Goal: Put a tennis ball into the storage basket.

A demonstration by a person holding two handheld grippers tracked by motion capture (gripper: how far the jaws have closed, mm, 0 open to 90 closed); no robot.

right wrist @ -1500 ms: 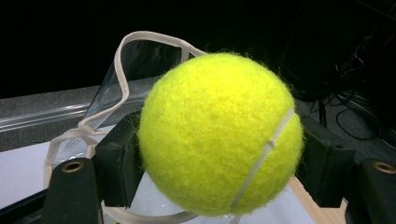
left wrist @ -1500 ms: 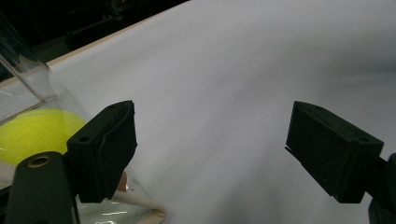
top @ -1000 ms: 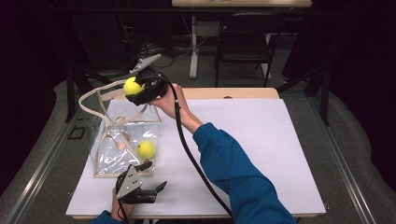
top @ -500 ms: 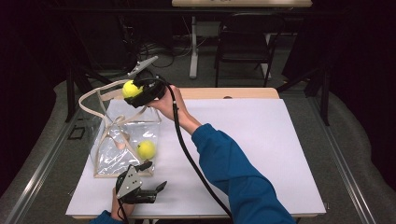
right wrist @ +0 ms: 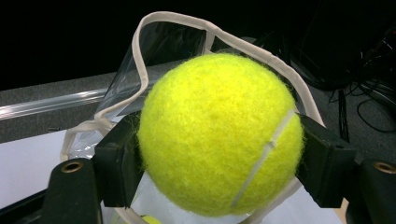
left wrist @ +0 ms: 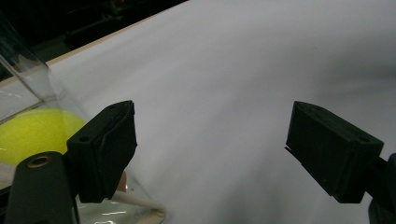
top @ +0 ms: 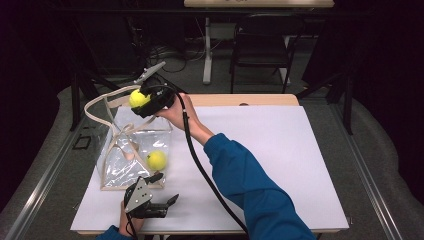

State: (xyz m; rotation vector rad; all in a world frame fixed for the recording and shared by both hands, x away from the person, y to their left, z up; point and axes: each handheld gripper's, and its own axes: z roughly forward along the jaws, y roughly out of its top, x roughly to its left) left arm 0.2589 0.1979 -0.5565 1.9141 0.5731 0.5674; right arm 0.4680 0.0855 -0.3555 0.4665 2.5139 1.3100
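My right gripper (top: 142,100) is shut on a yellow tennis ball (top: 138,98) and holds it over the back end of a clear plastic bag (top: 125,155) with beige trim and handles. In the right gripper view the ball (right wrist: 219,135) sits squeezed between both jaws, with the bag's handle (right wrist: 140,56) looping behind it. A second tennis ball (top: 156,160) lies inside the bag. My left gripper (top: 167,197) rests on the table by the bag's near corner, open, with nothing between its jaws. The left gripper view shows that second ball (left wrist: 37,133) through the bag wall at the left.
A white sheet covers the table (top: 280,150), with bare room to the right of the bag. The black cable (top: 200,165) of the right gripper trails across the sheet along the blue sleeve (top: 250,185). Chairs and a desk leg stand in the dark behind the table.
The right gripper with its ball has shifted slightly left, staying over the bag. The left gripper has not moved.
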